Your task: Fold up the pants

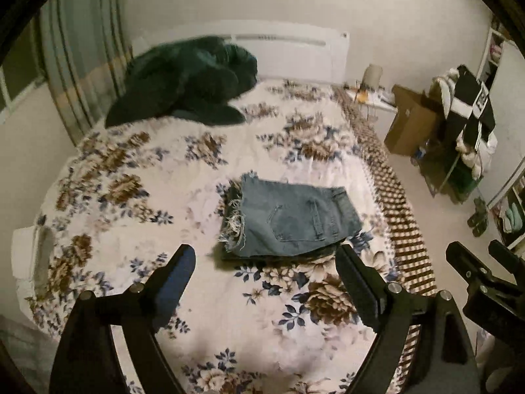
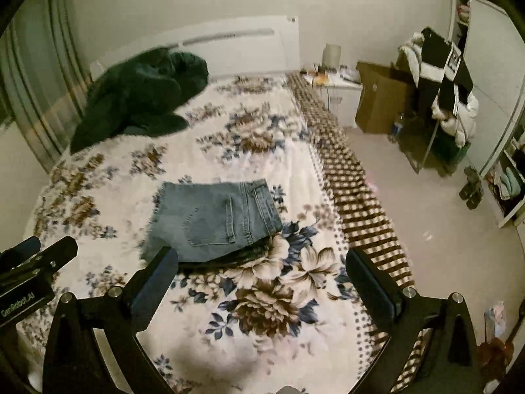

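The blue jeans [image 1: 288,218] lie folded into a compact stack on the floral bedspread [image 1: 164,197], frayed hems to the left and waistband to the right; they also show in the right wrist view [image 2: 213,223]. My left gripper [image 1: 265,262] is open and empty, held above the bed just short of the stack. My right gripper [image 2: 262,262] is open and empty, its left finger [image 2: 157,272] overlapping the stack's near left corner in view. The right gripper shows at the right edge of the left wrist view [image 1: 482,262]; the left gripper shows at the left edge of the right wrist view [image 2: 36,256].
A dark green blanket [image 1: 183,85] is heaped at the head of the bed by the white headboard [image 1: 295,52]. Right of the bed are a cardboard box [image 1: 410,121], a chair piled with clothes [image 1: 466,124], slippers [image 1: 479,216] and open shelves [image 2: 505,180].
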`<action>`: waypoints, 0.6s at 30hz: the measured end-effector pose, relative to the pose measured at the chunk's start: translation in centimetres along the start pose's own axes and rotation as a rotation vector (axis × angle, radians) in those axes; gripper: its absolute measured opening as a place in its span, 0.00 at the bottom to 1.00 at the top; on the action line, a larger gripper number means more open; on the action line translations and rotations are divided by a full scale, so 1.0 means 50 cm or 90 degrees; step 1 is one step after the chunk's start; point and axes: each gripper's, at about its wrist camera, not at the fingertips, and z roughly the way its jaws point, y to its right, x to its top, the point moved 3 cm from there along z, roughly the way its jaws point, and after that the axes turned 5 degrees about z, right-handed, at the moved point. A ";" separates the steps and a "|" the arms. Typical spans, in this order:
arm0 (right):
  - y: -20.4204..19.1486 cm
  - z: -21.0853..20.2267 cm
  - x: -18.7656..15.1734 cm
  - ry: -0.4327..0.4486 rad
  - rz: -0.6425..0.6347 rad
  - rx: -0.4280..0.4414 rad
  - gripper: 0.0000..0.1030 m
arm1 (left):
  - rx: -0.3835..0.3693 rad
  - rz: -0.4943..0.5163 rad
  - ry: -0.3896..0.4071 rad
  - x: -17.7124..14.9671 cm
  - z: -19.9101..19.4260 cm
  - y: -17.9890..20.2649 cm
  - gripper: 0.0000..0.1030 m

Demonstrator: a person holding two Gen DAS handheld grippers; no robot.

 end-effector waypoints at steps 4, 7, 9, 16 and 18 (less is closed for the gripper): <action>0.015 -0.159 -0.012 0.040 -0.008 0.014 1.00 | 0.011 0.003 0.033 -0.017 -0.119 0.018 0.85; 0.026 -0.256 -0.028 0.055 -0.009 0.027 1.00 | 0.018 0.005 0.050 -0.033 -0.187 0.030 0.85; 0.034 -0.327 -0.044 0.069 -0.015 0.031 1.00 | 0.020 0.004 0.060 -0.043 -0.229 0.035 0.85; 0.059 -0.516 -0.085 0.105 -0.028 0.036 1.00 | 0.028 -0.001 0.093 -0.077 -0.341 0.038 0.85; 0.060 -0.550 -0.092 0.110 -0.032 0.036 1.00 | 0.026 -0.003 0.095 -0.085 -0.357 0.035 0.91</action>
